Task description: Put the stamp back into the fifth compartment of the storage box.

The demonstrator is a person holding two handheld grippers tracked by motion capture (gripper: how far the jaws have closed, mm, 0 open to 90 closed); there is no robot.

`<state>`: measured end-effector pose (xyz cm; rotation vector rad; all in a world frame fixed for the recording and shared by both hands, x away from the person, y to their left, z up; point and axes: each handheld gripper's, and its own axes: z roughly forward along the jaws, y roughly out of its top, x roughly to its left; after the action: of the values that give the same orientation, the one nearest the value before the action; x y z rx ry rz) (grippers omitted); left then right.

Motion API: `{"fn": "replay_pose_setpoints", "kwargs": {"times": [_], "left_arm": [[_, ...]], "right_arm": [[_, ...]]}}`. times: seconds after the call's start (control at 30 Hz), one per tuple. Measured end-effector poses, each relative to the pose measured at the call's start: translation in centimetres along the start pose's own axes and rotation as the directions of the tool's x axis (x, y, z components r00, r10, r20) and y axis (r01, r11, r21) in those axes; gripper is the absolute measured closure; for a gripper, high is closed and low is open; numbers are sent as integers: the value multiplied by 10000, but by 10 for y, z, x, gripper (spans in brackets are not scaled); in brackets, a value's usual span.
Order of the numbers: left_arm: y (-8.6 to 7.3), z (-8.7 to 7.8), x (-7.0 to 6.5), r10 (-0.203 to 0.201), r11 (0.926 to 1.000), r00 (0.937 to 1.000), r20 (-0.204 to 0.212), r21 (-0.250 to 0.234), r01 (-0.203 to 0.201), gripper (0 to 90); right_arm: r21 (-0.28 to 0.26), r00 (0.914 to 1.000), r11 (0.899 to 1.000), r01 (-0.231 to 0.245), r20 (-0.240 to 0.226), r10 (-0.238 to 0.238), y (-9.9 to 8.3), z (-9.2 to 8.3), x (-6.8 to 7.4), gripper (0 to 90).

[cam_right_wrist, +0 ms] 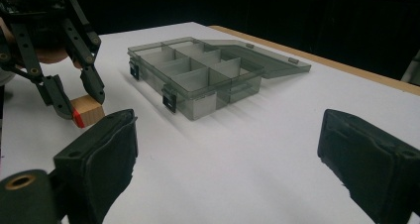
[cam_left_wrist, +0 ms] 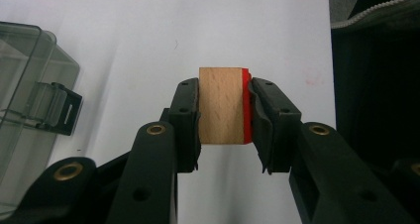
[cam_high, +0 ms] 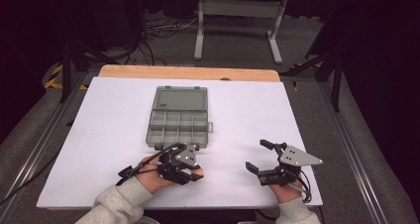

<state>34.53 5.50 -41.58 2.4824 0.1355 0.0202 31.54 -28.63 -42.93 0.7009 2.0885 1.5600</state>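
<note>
A small wooden block (cam_left_wrist: pixel 221 105) with one red face is clamped between the jaws of my left gripper (cam_left_wrist: pixel 223 112), which is shut on it just above the white table. In the right gripper view the same block (cam_right_wrist: pixel 89 110) hangs low in the left gripper (cam_right_wrist: pixel 79 101), close to the near corner of a grey plastic compartment box (cam_right_wrist: pixel 198 70). The box (cam_high: pixel 178 122) lies open in mid-table, its lid folded back flat. My left gripper (cam_high: pixel 194 174) is in front of it. My right gripper (cam_high: pixel 255 155) stands wide open to the right with nothing in it.
The white tabletop (cam_high: pixel 109 120) has a wooden strip (cam_high: pixel 188 73) along its far edge. The box's dividers form several empty compartments, and a latch (cam_left_wrist: pixel 59 110) juts from its near wall. A white table frame (cam_high: pixel 237 21) and cables stand on the floor beyond.
</note>
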Motion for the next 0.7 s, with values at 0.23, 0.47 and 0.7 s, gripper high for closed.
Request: {"fn": "replay_pose_setpoints", "kwargs": {"times": [0.23, 0.47, 0.7], "left_arm": [[1, -10, -1, -61, 9990, 9999, 139, -440, 68, 657], [3, -22, -2, -10, 9967, 10000, -20, -813, 9, 657], [1, -31, 0, -230, 9938, 9997, -118, -1087, 216, 657]], "right_arm": [[-27, 10000, 10000, 15, -8, -15, 0, 0, 0, 92], [-25, 10000, 10000, 13, -26, -13, 0, 0, 0, 92], [-23, 10000, 10000, 16, -43, -16, 0, 0, 0, 92]]}}
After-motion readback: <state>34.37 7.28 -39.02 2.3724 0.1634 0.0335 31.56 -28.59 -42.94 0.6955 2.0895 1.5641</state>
